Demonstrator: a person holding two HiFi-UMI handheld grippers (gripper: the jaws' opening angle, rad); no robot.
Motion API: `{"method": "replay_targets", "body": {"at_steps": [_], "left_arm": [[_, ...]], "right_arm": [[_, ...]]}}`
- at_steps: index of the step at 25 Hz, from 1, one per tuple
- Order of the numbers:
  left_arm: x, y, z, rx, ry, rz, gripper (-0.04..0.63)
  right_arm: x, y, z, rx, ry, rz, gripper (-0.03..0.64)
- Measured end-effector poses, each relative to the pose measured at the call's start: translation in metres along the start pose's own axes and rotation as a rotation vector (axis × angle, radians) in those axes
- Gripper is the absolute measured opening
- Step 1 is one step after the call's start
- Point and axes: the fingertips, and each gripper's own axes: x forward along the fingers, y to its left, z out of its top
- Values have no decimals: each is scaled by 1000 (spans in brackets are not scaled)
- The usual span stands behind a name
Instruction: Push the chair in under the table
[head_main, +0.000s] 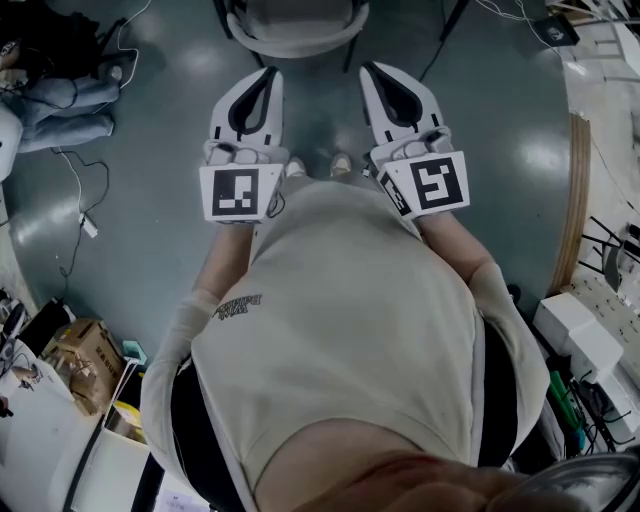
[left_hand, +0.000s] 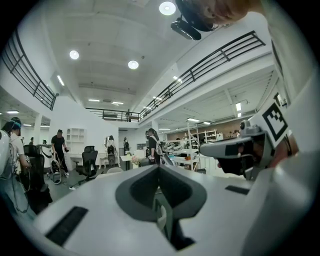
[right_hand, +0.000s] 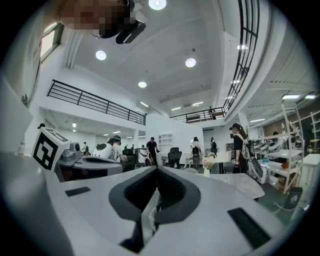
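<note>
In the head view, the left gripper (head_main: 270, 75) and the right gripper (head_main: 369, 72) are held side by side, tips near the grey chair (head_main: 295, 30) ahead. In the left gripper view, the jaws are seen pressed together on nothing. In the right gripper view, the jaws are likewise closed and empty.

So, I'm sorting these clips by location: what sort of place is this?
Probably a big open lab or workshop hall: a black-railed upper gallery runs round the high white room, several people stand among white tables and black office chairs, and loose cables trail over the grey polished floor.
</note>
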Motion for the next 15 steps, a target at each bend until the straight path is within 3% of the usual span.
{"method": "replay_targets", "body": {"at_steps": [15], "left_arm": [[14, -32, 3, 52, -3, 72, 9]], "right_arm": [[-16, -34, 1, -18, -43, 65, 9]]}}
